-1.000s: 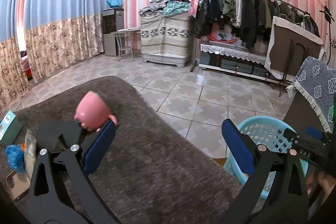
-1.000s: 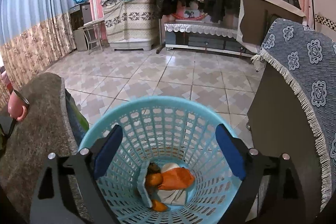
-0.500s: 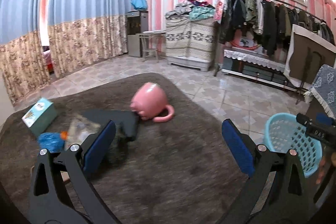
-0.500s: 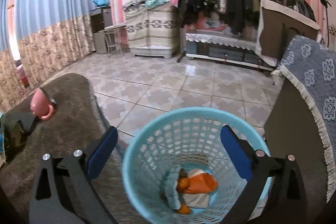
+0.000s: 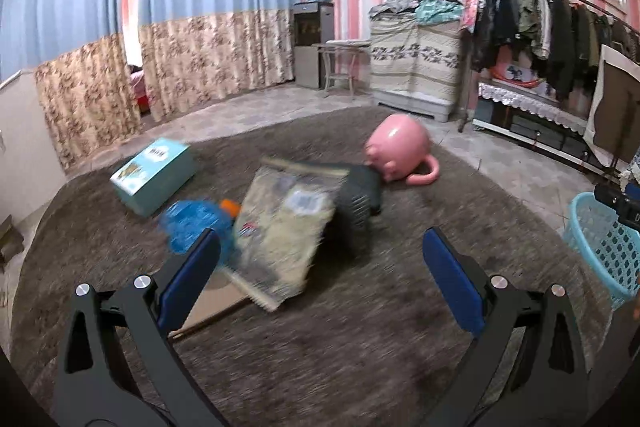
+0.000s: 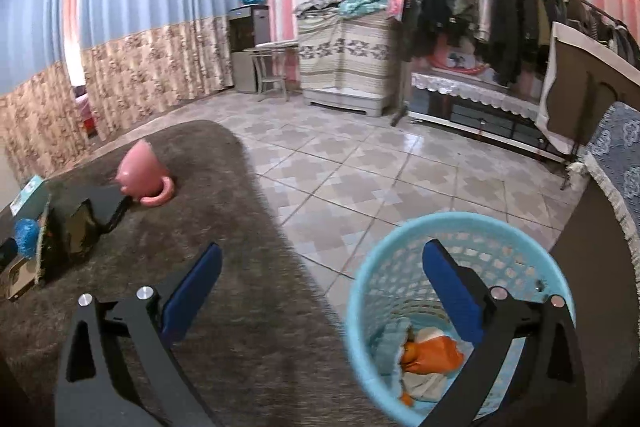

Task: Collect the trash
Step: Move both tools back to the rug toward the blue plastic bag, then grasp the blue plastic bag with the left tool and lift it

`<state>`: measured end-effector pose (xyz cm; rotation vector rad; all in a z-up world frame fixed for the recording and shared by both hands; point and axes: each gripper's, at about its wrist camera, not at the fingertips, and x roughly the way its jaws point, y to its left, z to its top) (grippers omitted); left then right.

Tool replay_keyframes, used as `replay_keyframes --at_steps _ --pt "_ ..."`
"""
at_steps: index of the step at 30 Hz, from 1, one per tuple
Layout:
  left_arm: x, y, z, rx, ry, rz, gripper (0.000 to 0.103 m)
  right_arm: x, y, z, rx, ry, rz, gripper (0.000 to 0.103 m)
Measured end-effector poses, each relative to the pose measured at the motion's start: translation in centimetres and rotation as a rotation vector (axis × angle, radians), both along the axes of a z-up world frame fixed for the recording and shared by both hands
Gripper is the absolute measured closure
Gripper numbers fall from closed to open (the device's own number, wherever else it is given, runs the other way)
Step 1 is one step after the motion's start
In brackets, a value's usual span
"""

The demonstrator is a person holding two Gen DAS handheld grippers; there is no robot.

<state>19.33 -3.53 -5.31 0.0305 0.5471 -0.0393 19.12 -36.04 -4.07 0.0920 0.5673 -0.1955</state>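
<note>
I am looking along the left gripper (image 5: pixel 320 263), whose jaws are standing wide apart with nothing between them, and the pile of litter on the brown table cover (image 5: pixel 360 347) is lying straight ahead of it and a little to the left. Nearest the fingers is a flat crinkled packet (image 5: pixel 286 227), its long axis running from near to far, roughly in line with the way I am pointing; a crumpled blue wrapper with an orange tip (image 5: pixel 196 223) is sitting just left of it, touching the left finger's line of sight. A pink mug (image 5: pixel 396 153) on its side is lying farther back.

The right gripper (image 6: pixel 320 291) is also gaping and empty (it is hanging by the blue basket (image 6: pixel 360 291), which is already holding orange and pale scraps (image 6: pixel 428 355)). In that view the litter is sitting far off to the left, so I am judging the left hand the nearer one for the next pick.
</note>
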Motion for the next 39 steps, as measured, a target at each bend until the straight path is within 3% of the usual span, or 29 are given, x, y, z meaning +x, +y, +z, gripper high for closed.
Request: replay_keyframes --at_steps 9,21,28,34,36,39 --pt "-0.1 3.8 -1.3 0.005 0.042 0.050 0.005 1.3 4.8 -1.0 -0.034 0.025 0.112 0.005" --pt "-0.2 7.1 -2.9 -0.019 0.080 0.110 0.005 2.0 7.0 -1.2 -0.040 0.017 0.147 0.005" --pt "1.2 9.1 -3.8 -0.069 0.111 0.134 0.005 2.9 9.3 -2.1 -0.066 0.051 0.190 0.005" --pt "4.3 9.6 -3.5 -0.019 0.099 0.131 0.006 3.5 11.4 -2.8 -0.110 0.079 0.228 0.005" --pt "5.9 9.6 -3.9 0.001 0.123 0.121 0.009 3.5 11.8 -2.9 -0.115 0.087 0.237 0.005" --pt "7.8 9.7 -4.8 -0.011 0.175 0.095 0.032 3.5 12.4 -3.1 -0.115 0.100 0.254 0.005"
